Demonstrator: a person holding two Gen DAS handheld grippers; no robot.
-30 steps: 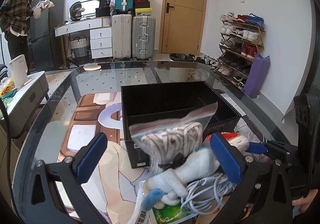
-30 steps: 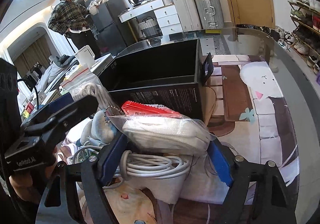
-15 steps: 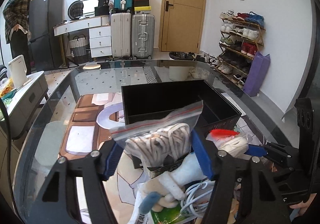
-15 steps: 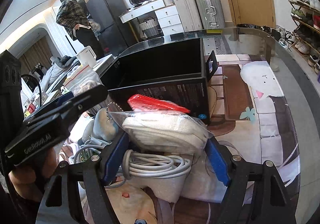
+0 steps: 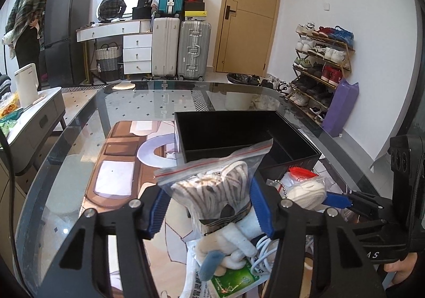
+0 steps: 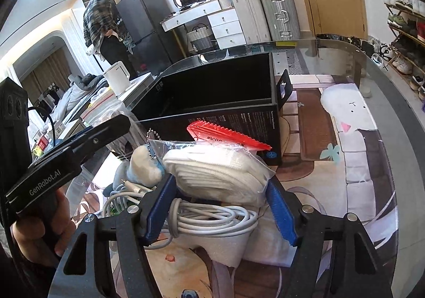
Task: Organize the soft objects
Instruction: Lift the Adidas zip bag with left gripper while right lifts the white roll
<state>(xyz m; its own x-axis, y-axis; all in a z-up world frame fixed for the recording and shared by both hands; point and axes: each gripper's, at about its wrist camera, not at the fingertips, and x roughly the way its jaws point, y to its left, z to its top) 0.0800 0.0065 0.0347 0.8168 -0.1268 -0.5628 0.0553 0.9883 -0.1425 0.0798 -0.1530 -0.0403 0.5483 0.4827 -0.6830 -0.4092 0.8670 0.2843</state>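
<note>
1. Far left, off the bench, a person in a plaid shirt (image 5: 29,0) stands by the dark fridge (image 5: 66,32). Background stuff only.
2. The left gripper (image 5: 207,207) has its blue fingers (image 5: 159,214) on either side of a zip bag of striped socks (image 5: 215,186), and they're closing in on it. The pads look pressed into the bag's sides, so I'd call it gripped. The bag stands upright, zip edge on top.
3. Right under that bag there's a white plush toy (image 5: 228,242) with a blue bit, lying on a green-printed packet (image 5: 233,278) near the bench's near edge.
4. Behind the pile sits the open black box (image 5: 239,133), around the middle of the glass bench (image 5: 79,122). Nothing visible inside it.
5. In the right wrist view, the right gripper (image 6: 220,207) has its fingers (image 6: 281,215) around a clear bag of white socks (image 6: 220,173) with a red toothed header. They're closing too, and I can't tell if the pads actually press on it.
6. That bag lies on top of a coiled white cable (image 6: 209,218), just in front of the box's near wall.
</note>
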